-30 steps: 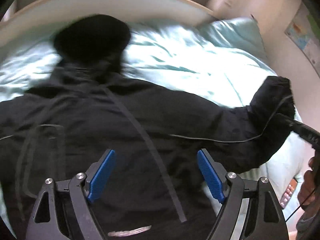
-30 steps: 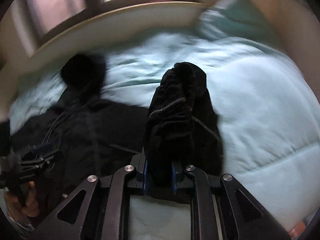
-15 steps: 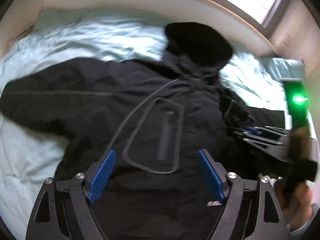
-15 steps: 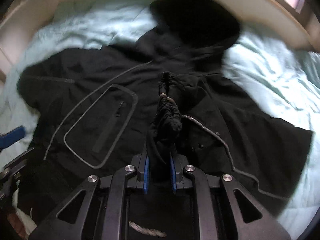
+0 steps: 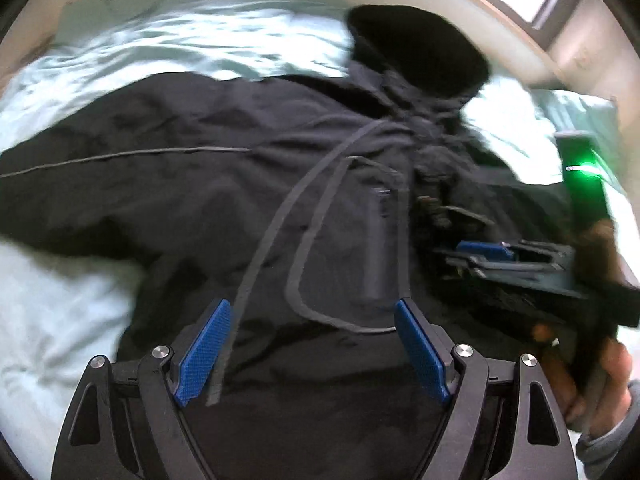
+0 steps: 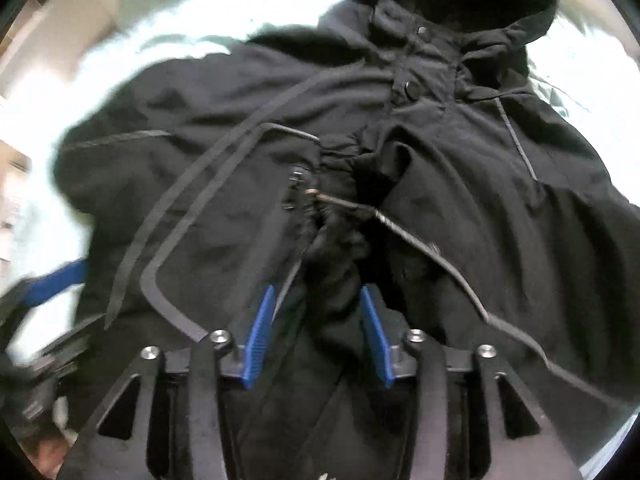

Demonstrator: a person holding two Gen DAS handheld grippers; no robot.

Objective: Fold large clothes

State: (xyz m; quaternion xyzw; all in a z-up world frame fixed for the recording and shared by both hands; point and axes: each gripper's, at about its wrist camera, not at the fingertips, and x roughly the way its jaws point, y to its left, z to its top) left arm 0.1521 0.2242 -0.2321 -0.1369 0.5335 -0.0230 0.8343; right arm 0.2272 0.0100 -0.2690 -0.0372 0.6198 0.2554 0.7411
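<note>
Black jacket (image 5: 248, 216) on pale green bedding (image 5: 168, 44), left tool (image 5: 312, 344) wide open, empty, right tool (image 6: 318, 320) parted around sleeve (image 6: 332, 276)

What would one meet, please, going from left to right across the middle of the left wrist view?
Pale green bedding → black hooded jacket's sleeve → outlined chest pocket → right gripper → its green light.

text: none legible | labels: none | numbers: none
</note>
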